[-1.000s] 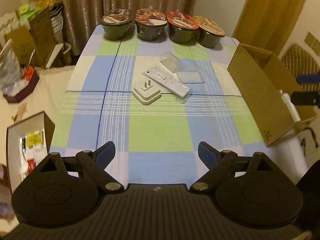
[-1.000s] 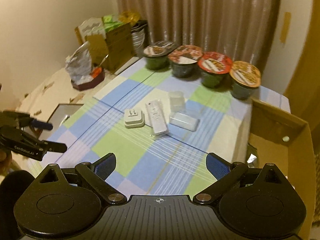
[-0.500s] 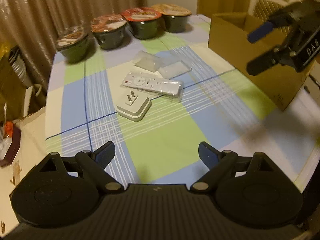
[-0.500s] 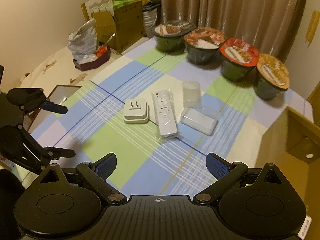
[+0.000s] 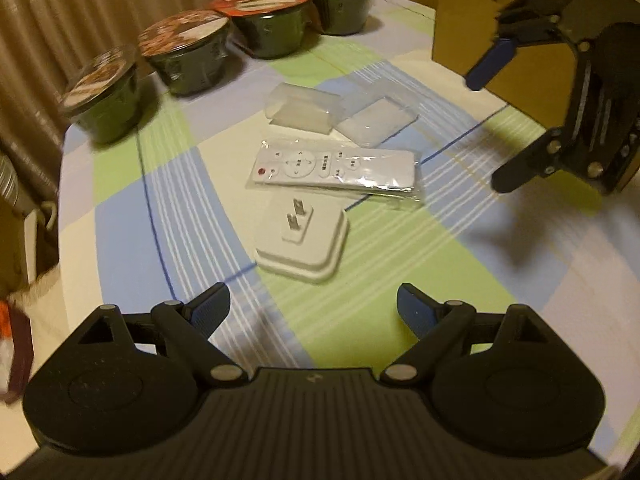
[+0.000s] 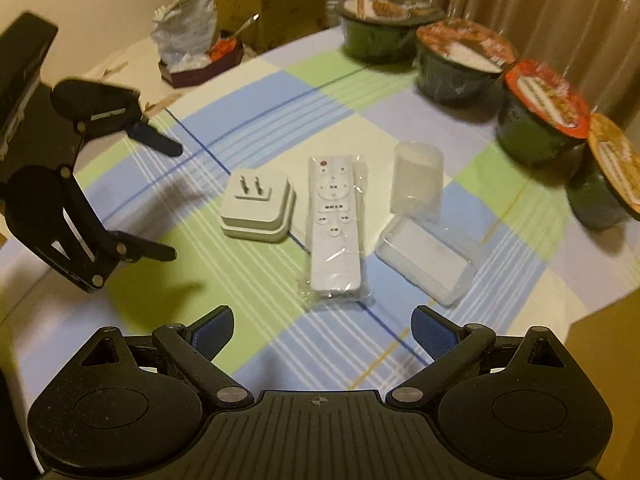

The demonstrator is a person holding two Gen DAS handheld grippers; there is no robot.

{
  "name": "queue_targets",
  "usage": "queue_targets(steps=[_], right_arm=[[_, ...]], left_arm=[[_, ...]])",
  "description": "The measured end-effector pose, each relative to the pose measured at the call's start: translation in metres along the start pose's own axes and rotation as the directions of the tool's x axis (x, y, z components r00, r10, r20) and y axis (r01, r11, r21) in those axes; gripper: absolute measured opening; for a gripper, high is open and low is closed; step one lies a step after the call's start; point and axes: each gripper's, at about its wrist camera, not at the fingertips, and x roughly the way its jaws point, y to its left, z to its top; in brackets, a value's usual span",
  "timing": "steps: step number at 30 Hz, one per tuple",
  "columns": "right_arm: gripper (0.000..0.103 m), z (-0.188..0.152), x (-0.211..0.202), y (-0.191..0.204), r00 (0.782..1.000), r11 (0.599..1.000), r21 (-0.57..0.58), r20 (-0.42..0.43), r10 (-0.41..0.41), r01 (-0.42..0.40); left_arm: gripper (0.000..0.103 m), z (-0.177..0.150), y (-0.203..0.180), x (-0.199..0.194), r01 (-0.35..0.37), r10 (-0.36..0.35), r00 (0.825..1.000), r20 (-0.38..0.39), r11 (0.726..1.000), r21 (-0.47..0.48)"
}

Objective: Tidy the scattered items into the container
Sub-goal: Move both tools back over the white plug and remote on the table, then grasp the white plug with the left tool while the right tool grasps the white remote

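Both sets of fingers are hanging spread and empty as the left gripper (image 5: 308, 312) is facing the white plug adapter (image 5: 303, 240) lying straight ahead on the worktop (image 5: 360, 312) (the right gripper (image 6: 322, 330) is lining up lengthwise with the bagged remote (image 6: 334, 224)).

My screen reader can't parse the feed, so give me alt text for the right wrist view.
The open right hand-held gripper hovers over a checked tablecloth, facing a white plug adapter, a plastic-wrapped white remote and two clear plastic case pieces. The left hand-held gripper, also open, reaches in beside the adapter; four lidded instant-noodle bowls line the far edge.
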Motion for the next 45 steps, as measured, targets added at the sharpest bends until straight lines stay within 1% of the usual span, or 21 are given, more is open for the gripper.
queue_targets(steps=[2,7,11,13,14,15,16,18,21,25,26,27,28,29,31,33,36,39,45], right_arm=[[0.085,0.003,0.015,-0.004,1.000,1.000,-0.014,-0.025,0.010,-0.010],[0.085,0.010,0.046,-0.013,0.996,0.999,-0.044,-0.082,0.020,-0.024],[0.085,0.016,0.063,-0.016,0.992,0.995,-0.084,-0.117,0.041,-0.051],[0.085,0.019,0.070,-0.015,0.991,0.992,-0.114,-0.129,0.038,-0.053],[0.083,0.021,0.073,-0.014,0.990,0.990,-0.126,-0.133,0.040,-0.057],[0.079,0.022,0.075,-0.014,0.990,0.988,-0.138,-0.136,0.048,-0.067],[0.072,0.024,0.078,-0.013,0.988,0.986,-0.146,-0.141,0.057,-0.078],[0.072,0.028,0.083,-0.012,0.987,0.983,-0.161,-0.149,0.067,-0.091],[0.072,0.034,0.087,-0.013,0.987,0.981,-0.170,-0.143,0.073,-0.098],[0.071,0.042,0.090,-0.011,0.986,0.975,-0.191,-0.148,0.083,-0.110],[0.066,0.043,0.091,-0.011,0.985,0.974,-0.196,-0.150,0.083,-0.112],[0.062,0.045,0.091,-0.010,0.986,0.973,-0.204,-0.150,0.078,-0.108],[0.052,0.046,0.091,-0.010,0.986,0.973,-0.209,-0.151,0.072,-0.103],[0.046,0.048,0.090,-0.009,0.986,0.973,-0.209,-0.153,0.063,-0.095],[0.044,0.047,0.089,-0.010,0.984,0.974,-0.202,-0.166,0.069,-0.102],[0.044,0.041,0.085,-0.007,0.982,0.972,-0.213,-0.176,0.064,-0.101],[0.043,0.026,0.076,-0.002,0.977,0.970,-0.209,-0.196,0.078,-0.120],[0.043,0.001,0.060,0.004,0.972,0.972,-0.192,-0.218,0.090,-0.134],[0.043,-0.064,0.021,0.017,0.962,0.984,-0.109,-0.250,0.108,-0.139]], left_arm=[[0.088,0.005,0.002,0.009,0.016,-0.016,1.000,-0.010,0.999,0.030],[0.088,0.015,0.007,0.031,0.049,-0.045,0.998,-0.044,0.993,0.110],[0.088,0.023,0.010,0.043,0.081,-0.073,0.996,-0.055,0.982,0.171],[0.088,0.027,0.011,0.048,0.098,-0.087,0.994,-0.059,0.973,0.208],[0.088,0.029,0.011,0.051,0.101,-0.089,0.994,-0.063,0.969,0.225],[0.088,0.030,0.012,0.053,0.107,-0.094,0.993,-0.067,0.966,0.237],[0.088,0.031,0.013,0.056,0.112,-0.098,0.993,-0.068,0.963,0.245],[0.087,0.034,0.016,0.060,0.125,-0.110,0.991,-0.071,0.960,0.252],[0.084,0.037,0.018,0.064,0.138,-0.122,0.990,-0.074,0.956,0.260],[0.076,0.040,0.017,0.068,0.150,-0.130,0.988,-0.088,0.945,0.289],[0.074,0.041,0.016,0.069,0.151,-0.128,0.987,-0.095,0.943,0.296],[0.073,0.041,0.016,0.070,0.153,-0.128,0.987,-0.100,0.941,0.301],[0.069,0.041,0.016,0.070,0.157,-0.132,0.986,-0.102,0.941,0.300],[0.062,0.041,0.017,0.070,0.164,-0.139,0.985,-0.102,0.942,0.292],[0.061,0.041,0.016,0.069,0.166,-0.142,0.985,-0.102,0.945,0.281],[0.061,0.039,0.011,0.067,0.170,-0.146,0.984,-0.104,0.941,0.291],[0.061,0.031,0.000,0.059,0.197,-0.169,0.979,-0.113,0.930,0.311],[0.061,0.021,-0.020,0.048,0.223,-0.191,0.974,-0.124,0.906,0.359],[0.061,-0.006,-0.076,0.021,0.286,-0.250,0.958,-0.139,0.852,0.439]])
